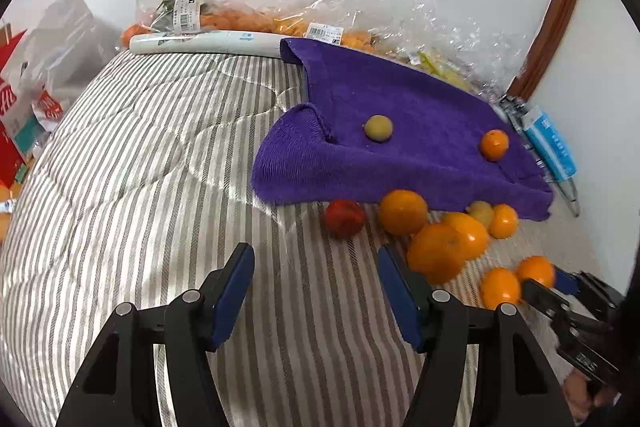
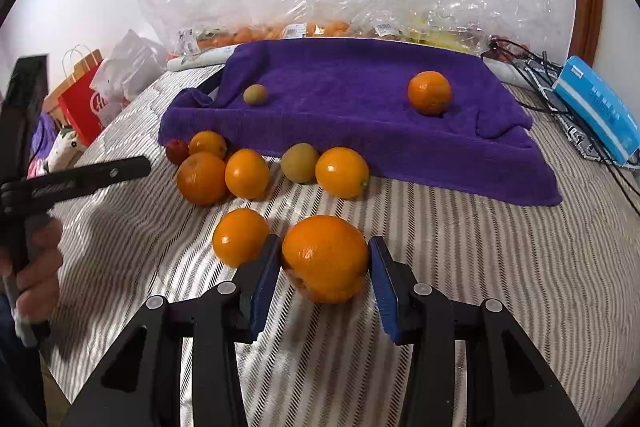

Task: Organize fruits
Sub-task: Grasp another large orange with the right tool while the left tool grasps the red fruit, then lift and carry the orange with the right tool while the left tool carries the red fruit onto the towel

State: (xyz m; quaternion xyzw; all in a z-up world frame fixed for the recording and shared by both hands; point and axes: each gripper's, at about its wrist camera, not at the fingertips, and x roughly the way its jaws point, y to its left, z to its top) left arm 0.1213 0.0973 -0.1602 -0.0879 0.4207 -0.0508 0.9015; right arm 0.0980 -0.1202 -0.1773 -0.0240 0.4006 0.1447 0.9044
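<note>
Orange [image 2: 325, 258]: on striped bedding [image 2: 460, 267], between R gripper [image 2: 323, 281] pads; contact unclear, can't tell if gripped. L gripper [image 1: 316, 297]: wide apart, holding nothing. Loose oranges/kiwi nearby. Purple towel [image 2: 360, 115] behind: 1 orange [image 2: 429, 93], 1 kiwi [image 2: 255, 94].

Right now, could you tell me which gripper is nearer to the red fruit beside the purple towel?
Left. The left gripper hangs open just short of the red fruit; the right gripper sits farther away, straddling a large orange.

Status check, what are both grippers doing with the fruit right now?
Left gripper open, empty. Right gripper open around big orange, not clamped. Purple towel holds two fruits. Small orange crowds its left finger.
</note>
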